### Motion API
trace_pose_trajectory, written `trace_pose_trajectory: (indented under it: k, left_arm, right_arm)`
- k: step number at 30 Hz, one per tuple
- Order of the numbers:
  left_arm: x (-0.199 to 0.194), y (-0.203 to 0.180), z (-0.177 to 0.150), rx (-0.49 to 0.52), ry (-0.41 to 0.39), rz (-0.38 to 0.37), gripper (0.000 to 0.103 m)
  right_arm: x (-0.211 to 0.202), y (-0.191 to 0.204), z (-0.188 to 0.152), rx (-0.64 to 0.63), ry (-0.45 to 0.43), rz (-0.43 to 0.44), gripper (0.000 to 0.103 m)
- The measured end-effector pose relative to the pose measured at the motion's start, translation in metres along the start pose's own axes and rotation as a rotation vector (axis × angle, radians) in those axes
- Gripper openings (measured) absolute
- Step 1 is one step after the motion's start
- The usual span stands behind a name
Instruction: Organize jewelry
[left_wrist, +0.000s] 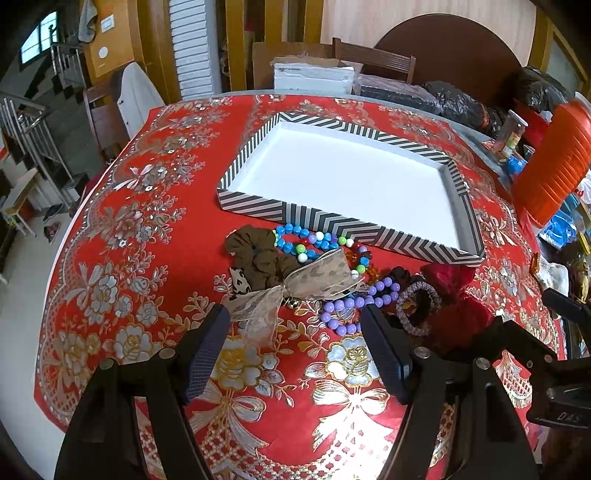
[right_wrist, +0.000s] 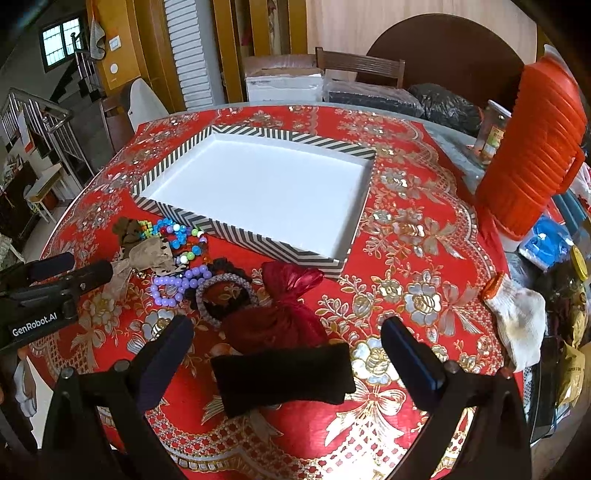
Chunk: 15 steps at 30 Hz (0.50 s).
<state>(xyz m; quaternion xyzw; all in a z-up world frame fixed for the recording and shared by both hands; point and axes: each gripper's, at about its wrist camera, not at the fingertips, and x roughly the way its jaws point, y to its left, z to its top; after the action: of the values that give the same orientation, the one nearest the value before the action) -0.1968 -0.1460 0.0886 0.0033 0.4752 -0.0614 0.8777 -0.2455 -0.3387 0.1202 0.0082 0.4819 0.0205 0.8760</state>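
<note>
Both claws wait wide open over a tangled pile of jewelry, and the tray has nothing in it yet.

The round table with the red flowered cloth (right_wrist: 424, 236) carries a big flat tray with a white inside and black-and-white striped walls (right_wrist: 236, 233) near its middle. The pile lies along the tray's near wall, toward the table's front edge: a dark red cloth pouch (right_wrist: 280, 314), a black soft pad (right_wrist: 282, 374), a brown scrunchie (left_wrist: 258, 254), a see-through spotted ribbon bow (left_wrist: 295, 288), a purple bead bracelet (left_wrist: 354, 306) and a blue and many-coloured bead string (left_wrist: 306, 240). The left claw (left_wrist: 295, 321) hangs open over the bow, holding nothing. The right claw (right_wrist: 286, 332) hangs open around the pad. The pieces overlap, so lifting one may drag another along or push beads toward the table's edge.
</note>
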Motion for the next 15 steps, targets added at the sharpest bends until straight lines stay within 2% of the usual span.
trace_pose_trajectory:
  k: [5, 15]
  left_arm:
    - [0.003, 0.008, -0.002, -0.015, 0.018, -0.008, 0.057]
    - [0.009, 0.056, 0.007, -0.119, 0.044, -0.051, 0.057]
  right_arm:
    - [0.002, 0.0, 0.0, 0.0, 0.007, -0.005, 0.103]
    - [0.004, -0.027, -0.003, 0.068, 0.005, 0.017, 0.103]
